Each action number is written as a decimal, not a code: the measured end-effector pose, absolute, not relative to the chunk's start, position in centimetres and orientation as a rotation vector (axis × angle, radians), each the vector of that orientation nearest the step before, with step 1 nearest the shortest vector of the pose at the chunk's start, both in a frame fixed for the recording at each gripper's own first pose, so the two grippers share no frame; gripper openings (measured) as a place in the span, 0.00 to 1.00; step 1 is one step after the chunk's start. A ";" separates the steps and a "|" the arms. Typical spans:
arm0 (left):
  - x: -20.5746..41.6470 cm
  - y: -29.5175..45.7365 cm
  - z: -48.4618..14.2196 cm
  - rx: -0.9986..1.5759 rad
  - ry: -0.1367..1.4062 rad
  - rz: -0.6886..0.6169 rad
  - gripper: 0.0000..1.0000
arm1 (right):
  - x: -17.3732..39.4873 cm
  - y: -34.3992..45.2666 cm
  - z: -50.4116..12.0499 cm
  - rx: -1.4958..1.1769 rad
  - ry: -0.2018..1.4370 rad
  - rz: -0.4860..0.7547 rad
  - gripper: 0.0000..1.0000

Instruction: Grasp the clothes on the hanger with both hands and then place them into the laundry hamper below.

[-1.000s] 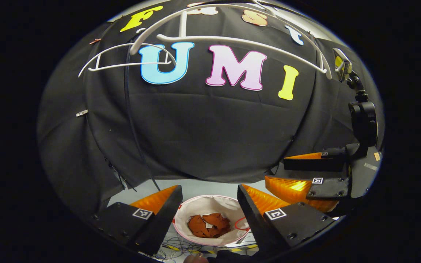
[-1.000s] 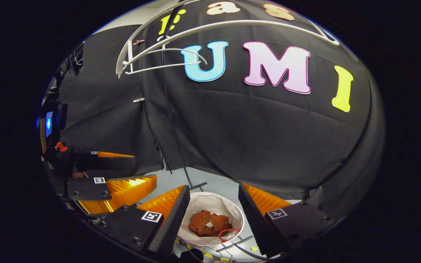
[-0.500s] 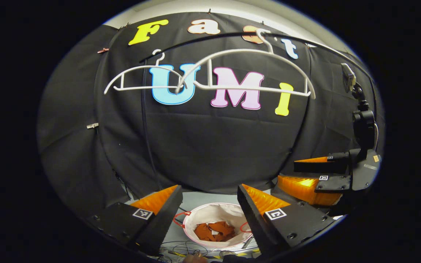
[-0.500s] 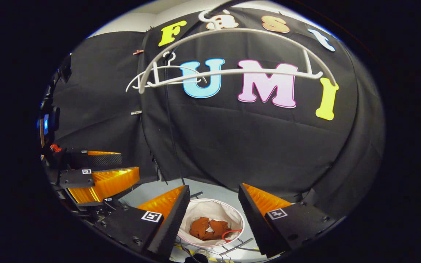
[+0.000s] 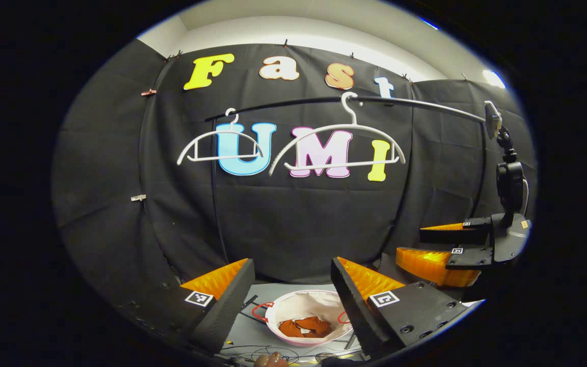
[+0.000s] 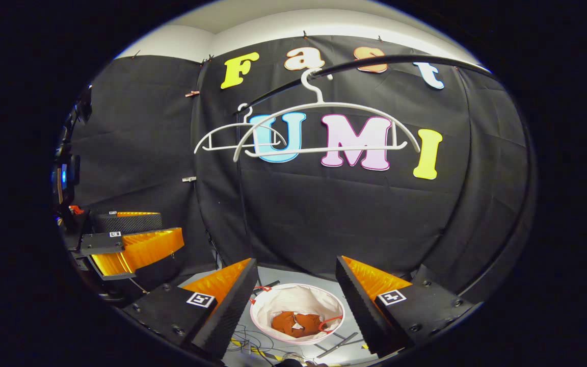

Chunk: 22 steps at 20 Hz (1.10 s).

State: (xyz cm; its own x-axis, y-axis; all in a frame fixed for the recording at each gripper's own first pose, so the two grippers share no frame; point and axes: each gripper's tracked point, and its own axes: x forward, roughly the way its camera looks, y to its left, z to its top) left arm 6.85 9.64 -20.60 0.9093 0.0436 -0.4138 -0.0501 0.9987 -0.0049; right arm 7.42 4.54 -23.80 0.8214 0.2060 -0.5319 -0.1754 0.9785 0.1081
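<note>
A rust-brown garment (image 5: pixel 308 326) (image 6: pixel 295 323) lies crumpled inside the round white laundry hamper (image 5: pixel 293 305) (image 6: pixel 298 299) on the floor. Two bare white hangers hang on a dark rail (image 5: pixel 293 103) (image 6: pixel 375 61): a nearer one (image 5: pixel 337 148) (image 6: pixel 324 127) and a farther one (image 5: pixel 219 148) (image 6: pixel 232 137). My left gripper (image 5: pixel 291 280) stands open above the hamper with nothing between its fingers. My right gripper (image 6: pixel 296 283) is open too, held well above the hamper. In the left gripper view the right gripper (image 5: pixel 451 247) shows at the right; in the right gripper view the left gripper (image 6: pixel 130 239) shows at the left.
Black cloth walls close the booth behind and to the sides. Cables and yellow-black tape (image 6: pixel 252 344) lie on the grey floor around the hamper. A thin dark stand pole (image 5: pixel 214 204) rises at the left of the rail.
Both grippers have pulled back and away from the rail; the hangers and hamper look smaller and farther. The garment stays in the hamper. Both stay open.
</note>
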 end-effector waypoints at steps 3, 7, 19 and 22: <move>3.6 9.6 -17.5 -0.020 0.374 0.031 0.95 | 4.2 4.9 -20.8 0.062 0.526 0.165 0.99; 0.6 8.4 -12.7 0.002 0.272 -0.013 0.92 | 1.5 4.6 -15.7 0.111 0.439 0.122 0.99; -1.1 4.8 -2.8 0.004 0.067 -0.080 0.95 | -0.6 1.6 -4.7 0.120 0.181 0.032 0.99; -0.6 3.9 -1.4 0.006 0.021 -0.067 0.95 | -0.1 0.8 -4.3 0.110 0.165 0.045 0.95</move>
